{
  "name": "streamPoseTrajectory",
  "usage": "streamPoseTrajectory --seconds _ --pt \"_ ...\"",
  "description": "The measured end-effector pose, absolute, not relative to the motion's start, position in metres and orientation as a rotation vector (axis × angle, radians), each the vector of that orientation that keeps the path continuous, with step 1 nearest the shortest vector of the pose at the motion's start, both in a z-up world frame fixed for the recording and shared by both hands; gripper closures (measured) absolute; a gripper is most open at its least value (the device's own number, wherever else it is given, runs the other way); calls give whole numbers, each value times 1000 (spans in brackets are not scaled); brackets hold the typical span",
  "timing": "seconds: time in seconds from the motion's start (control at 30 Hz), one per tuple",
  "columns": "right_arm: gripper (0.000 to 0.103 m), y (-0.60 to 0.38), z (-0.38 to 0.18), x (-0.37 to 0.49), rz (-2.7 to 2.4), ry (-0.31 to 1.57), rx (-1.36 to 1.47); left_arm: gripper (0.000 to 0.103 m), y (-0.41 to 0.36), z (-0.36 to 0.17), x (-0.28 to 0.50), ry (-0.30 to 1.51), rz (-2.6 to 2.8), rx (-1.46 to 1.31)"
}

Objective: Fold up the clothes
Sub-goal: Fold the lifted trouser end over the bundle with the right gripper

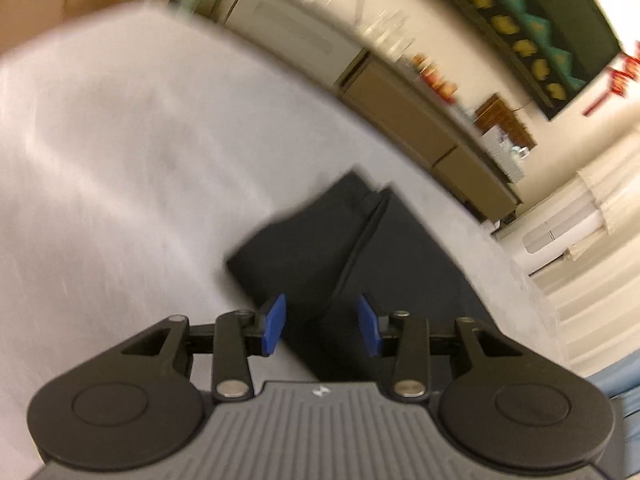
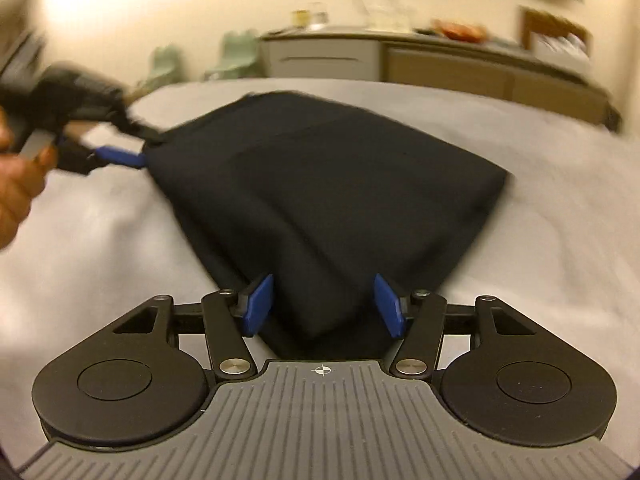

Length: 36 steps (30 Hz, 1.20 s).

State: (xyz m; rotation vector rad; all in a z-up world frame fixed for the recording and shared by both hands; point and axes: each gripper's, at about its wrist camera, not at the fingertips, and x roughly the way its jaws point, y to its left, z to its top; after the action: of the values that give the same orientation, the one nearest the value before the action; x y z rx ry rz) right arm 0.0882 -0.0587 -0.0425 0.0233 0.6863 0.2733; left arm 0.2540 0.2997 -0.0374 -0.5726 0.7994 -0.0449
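Black folded garment [image 2: 320,184], just one, on grey bedsheet [image 2: 560,200], flanked by two grippers: left gripper [image 1: 322,322] and right gripper [image 2: 324,306] both spread open, gripping nothing.

Room setting: a bedroom-like interior with cream walls under warm light.

A pale grey bedsheet [image 2: 520,184] covers the foreground surface. Behind it a long low cabinet [image 2: 460,66] with tan and grey-white fronts runs along the wall [image 2: 160,0], its top carrying blurred small items. A dark framed hanging [image 1: 540,32] with green and yellow motifs is mounted above. Two pale green chairs [image 2: 236,54] stand left of the cabinet; cream curtains [image 1: 612,188] appear at the right in the left wrist view.
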Motion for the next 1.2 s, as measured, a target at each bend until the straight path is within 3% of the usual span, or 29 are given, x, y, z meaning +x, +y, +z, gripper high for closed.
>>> streamPoseTrajectory --seconds 0.07,0.17,0.3,0.43,0.63,0.7,0.9,1.0,1.2 --pt "15 -77 -32 72 186 617 117 55 294 -32 259 760 -38 -503" --pt "22 -72 -25 66 195 541 140 55 285 -38 265 758 -33 -446" --pt "27 -16 -35 67 345 513 -109 55 275 -53 270 792 -30 -403" --pt "53 14 -59 99 369 632 -296 55 279 -62 267 824 -43 -439" --pt "53 -34 -60 141 256 650 -430 55 244 -63 259 892 -198 -456" --pt "52 -60 -62 157 193 659 -443 70 230 -63 256 864 -139 -365" --pt "49 -97 -35 152 123 674 -383 66 231 -35 234 770 -113 -376" --pt "47 -93 -8 137 170 594 -254 54 210 -9 224 639 -167 -263" --pt "47 -99 -22 186 195 642 -4 50 154 -42 243 748 -256 -86"
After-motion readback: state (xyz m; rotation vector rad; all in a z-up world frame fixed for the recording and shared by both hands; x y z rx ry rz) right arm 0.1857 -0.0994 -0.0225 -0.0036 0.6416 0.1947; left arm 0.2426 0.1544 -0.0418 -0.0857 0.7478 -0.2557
